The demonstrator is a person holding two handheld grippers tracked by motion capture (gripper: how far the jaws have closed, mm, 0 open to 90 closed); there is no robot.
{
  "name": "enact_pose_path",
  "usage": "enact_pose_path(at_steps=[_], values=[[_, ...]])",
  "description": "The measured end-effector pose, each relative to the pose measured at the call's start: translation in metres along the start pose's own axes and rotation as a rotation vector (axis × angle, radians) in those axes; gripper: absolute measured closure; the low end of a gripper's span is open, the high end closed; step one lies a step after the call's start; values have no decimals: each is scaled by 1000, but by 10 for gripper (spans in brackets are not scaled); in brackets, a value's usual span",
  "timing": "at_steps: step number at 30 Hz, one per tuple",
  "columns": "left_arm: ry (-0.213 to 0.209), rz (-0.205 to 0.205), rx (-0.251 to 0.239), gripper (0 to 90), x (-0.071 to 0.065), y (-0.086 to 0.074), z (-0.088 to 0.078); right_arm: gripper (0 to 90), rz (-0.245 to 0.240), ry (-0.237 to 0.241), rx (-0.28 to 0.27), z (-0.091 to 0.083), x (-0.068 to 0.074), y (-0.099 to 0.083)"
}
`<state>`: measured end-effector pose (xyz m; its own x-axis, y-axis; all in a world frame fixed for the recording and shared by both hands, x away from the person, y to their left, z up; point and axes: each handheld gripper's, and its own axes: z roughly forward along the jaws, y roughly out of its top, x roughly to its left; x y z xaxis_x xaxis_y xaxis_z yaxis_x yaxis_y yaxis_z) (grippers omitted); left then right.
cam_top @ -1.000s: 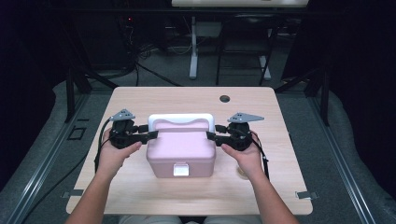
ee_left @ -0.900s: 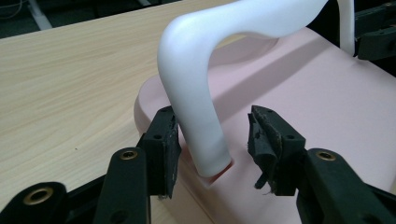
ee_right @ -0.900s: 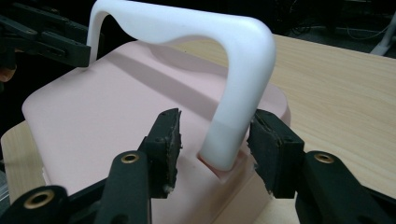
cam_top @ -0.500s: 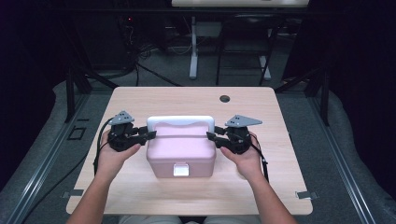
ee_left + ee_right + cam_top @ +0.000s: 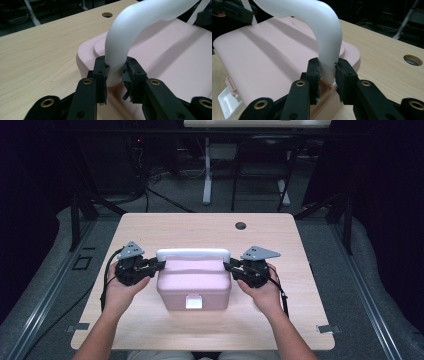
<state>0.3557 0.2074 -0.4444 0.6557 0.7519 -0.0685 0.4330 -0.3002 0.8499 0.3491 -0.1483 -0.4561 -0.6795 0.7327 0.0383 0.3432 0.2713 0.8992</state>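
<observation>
A pink box (image 5: 194,282) with a white latch (image 5: 193,301) at its front stands in the middle of the wooden table (image 5: 150,227). Its white arched handle (image 5: 193,254) stands upright over the lid. My left gripper (image 5: 159,265) is at the handle's left end, and its jaws have just been closing. In the left gripper view its pads press on the white handle (image 5: 125,37) from both sides, just above the lid (image 5: 175,50). My right gripper (image 5: 227,266) has closed the same way on the right end of the handle (image 5: 324,30), above the pink lid (image 5: 262,50).
A round cable hole (image 5: 240,226) sits near the table's far edge, to the right of centre. Bare tabletop lies on all sides of the box. Beyond the table are a dark floor, cables and the legs of another desk (image 5: 207,175).
Both pairs of jaws have narrowed onto the ends of the handle. The hands and the box have stayed where they were.
</observation>
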Motion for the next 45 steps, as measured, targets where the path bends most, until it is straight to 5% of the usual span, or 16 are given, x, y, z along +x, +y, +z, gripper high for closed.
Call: enact_pose_path(at_steps=[7,19,45], values=[[11,0,20,733,-5,0,-5,735,-3,19,41,-4,5,3],[-28,2,31,735,-16,-10,-21,736,-6,51,62,-19,18,-2],[-48,12,22,735,-24,-14,-25,738,26,68,43,-31,21,-10]])
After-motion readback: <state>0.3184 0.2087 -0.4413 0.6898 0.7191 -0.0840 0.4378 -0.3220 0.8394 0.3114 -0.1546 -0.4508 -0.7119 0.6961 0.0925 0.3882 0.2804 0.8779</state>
